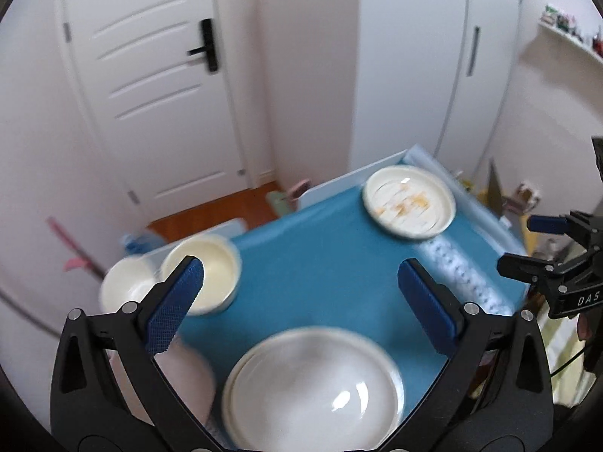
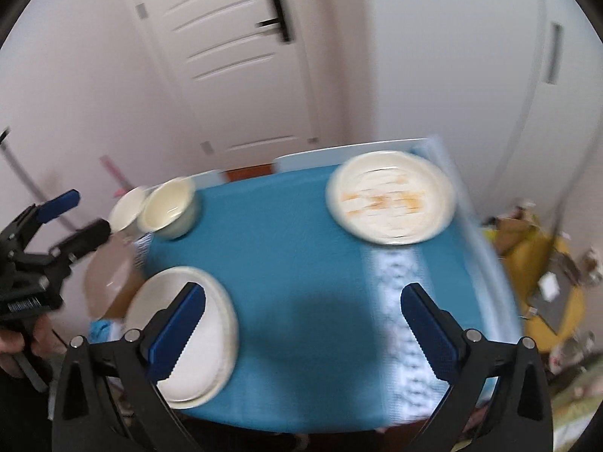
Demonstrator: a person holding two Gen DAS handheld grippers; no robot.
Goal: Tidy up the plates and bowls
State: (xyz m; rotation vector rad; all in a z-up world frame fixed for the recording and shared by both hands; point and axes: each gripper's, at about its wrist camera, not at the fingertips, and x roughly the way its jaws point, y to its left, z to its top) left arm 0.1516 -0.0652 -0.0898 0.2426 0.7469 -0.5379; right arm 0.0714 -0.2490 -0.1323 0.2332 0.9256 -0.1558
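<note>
Hovering above the blue surface (image 2: 301,263), both the left gripper (image 1: 301,282) and right gripper (image 2: 303,309) are spread and hold nothing. Beyond the stacked plates (image 2: 211,324) stand two bowls (image 2: 169,207); the stained plate (image 2: 392,197) lies apart, probably awaiting stacking.

This is a home, an entry area by the look of it: a white panelled front door (image 1: 150,86) with a black lever lock (image 1: 206,47) stands at the far left, tall white cupboards (image 1: 433,56) fill the far right, and a small table under a blue cloth (image 1: 320,260) carries household plates and bowls.
</note>
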